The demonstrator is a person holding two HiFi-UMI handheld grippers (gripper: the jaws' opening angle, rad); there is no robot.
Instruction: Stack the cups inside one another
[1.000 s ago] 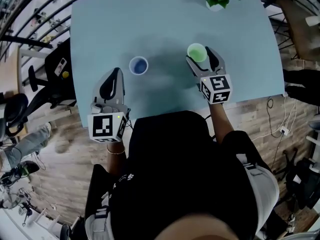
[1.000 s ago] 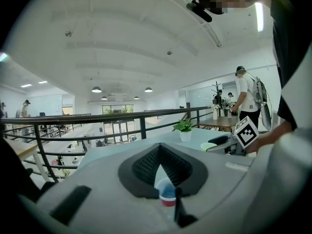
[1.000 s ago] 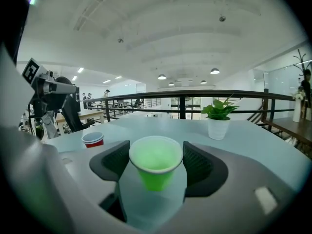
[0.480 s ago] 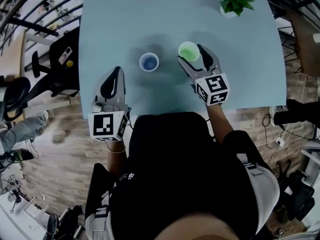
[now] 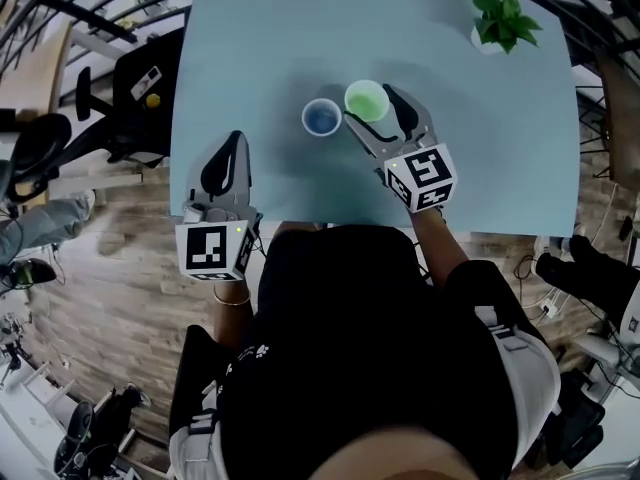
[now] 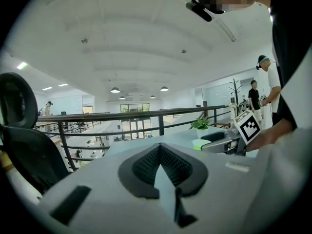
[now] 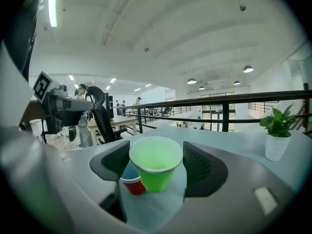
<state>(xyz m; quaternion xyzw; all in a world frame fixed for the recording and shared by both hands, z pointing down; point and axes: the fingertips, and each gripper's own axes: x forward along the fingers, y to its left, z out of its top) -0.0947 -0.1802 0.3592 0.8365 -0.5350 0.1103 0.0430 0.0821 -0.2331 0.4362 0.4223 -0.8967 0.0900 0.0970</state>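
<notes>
A green cup [image 5: 366, 99] sits between the jaws of my right gripper [image 5: 372, 106], which is shut on it. The right gripper view shows the green cup [image 7: 155, 162] gripped between the two dark pads [image 7: 201, 165] and a little above the table. Just left of it and slightly lower stands a red cup with a blue inside [image 7: 132, 182]; in the head view this cup [image 5: 321, 118] almost touches the green one. My left gripper [image 5: 224, 160] rests at the table's near left edge, shut and holding nothing. In its own view the left gripper [image 6: 160, 147] has its pads together.
The pale blue table [image 5: 260, 48] carries a small potted plant [image 5: 503, 20] at its far right corner. An office chair [image 5: 40, 158] and other gear stand on the wooden floor to the left. A railing [image 7: 219, 104] runs beyond the table.
My right gripper has carried the green cup leftward, closing most of the gap to the red cup. The left gripper has stayed in place.
</notes>
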